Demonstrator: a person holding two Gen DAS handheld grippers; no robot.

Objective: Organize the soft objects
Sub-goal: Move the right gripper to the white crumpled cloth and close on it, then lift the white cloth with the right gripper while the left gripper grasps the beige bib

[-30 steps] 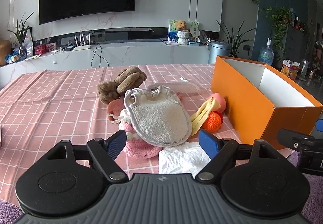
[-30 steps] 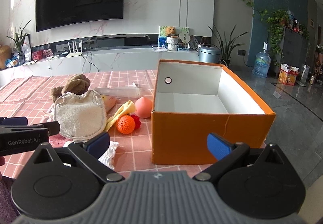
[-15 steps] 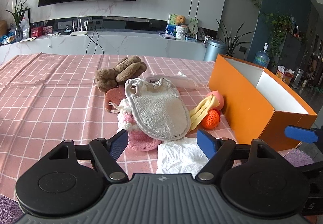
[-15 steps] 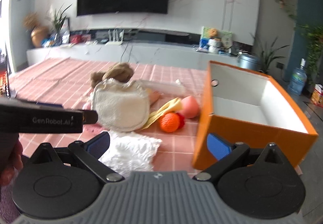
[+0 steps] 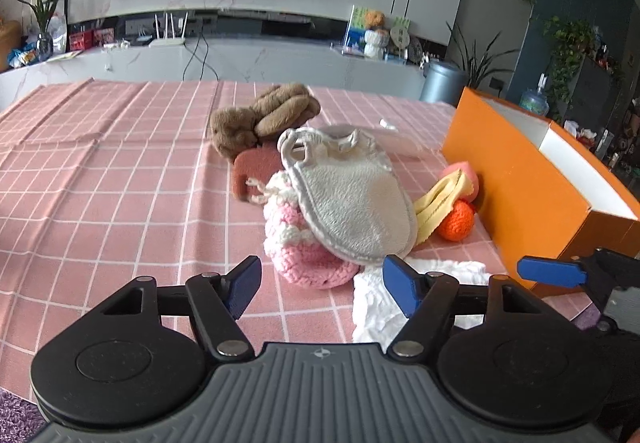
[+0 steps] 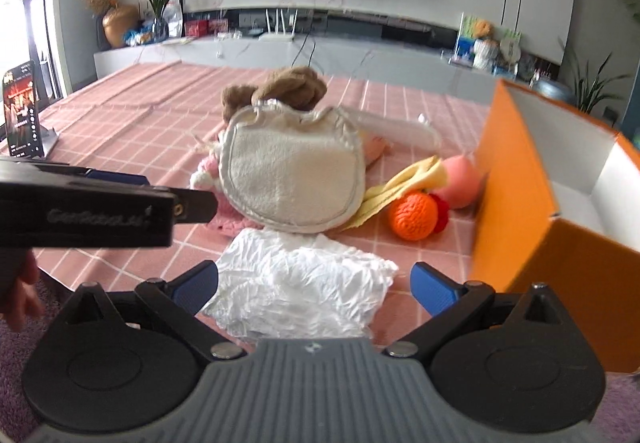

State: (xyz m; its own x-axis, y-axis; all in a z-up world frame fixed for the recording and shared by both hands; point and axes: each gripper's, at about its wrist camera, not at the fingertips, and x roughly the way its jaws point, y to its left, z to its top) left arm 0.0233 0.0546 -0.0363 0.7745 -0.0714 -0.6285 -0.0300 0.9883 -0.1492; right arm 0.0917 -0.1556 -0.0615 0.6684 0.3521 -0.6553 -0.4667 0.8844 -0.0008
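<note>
A pile of soft things lies on the pink checked tablecloth (image 5: 100, 183): a cream bib (image 5: 352, 203) (image 6: 292, 179) on top of a pink crocheted piece (image 5: 304, 247), a brown plush (image 5: 272, 115) (image 6: 292, 83) behind, a yellow cloth (image 5: 440, 199) (image 6: 404, 183), an orange knitted ball (image 5: 456, 225) (image 6: 414, 215), a peach ball (image 6: 460, 179) and a white crumpled cloth (image 6: 304, 283) (image 5: 380, 295) in front. The open orange box (image 5: 520, 179) (image 6: 520, 203) stands to the right. My left gripper (image 5: 320, 283) is open, just short of the pink piece. My right gripper (image 6: 314, 287) is open, with the white cloth lying between its fingers.
A phone on a stand (image 6: 24, 111) is at the table's far left. A clear plastic bag (image 6: 396, 127) lies behind the pile. The left gripper's body (image 6: 92, 203) crosses the right wrist view at the left. A TV console runs behind the table.
My right gripper has swung left from the box towards the white cloth and come closer to it. My left gripper has edged forward towards the pile. Both stay open.
</note>
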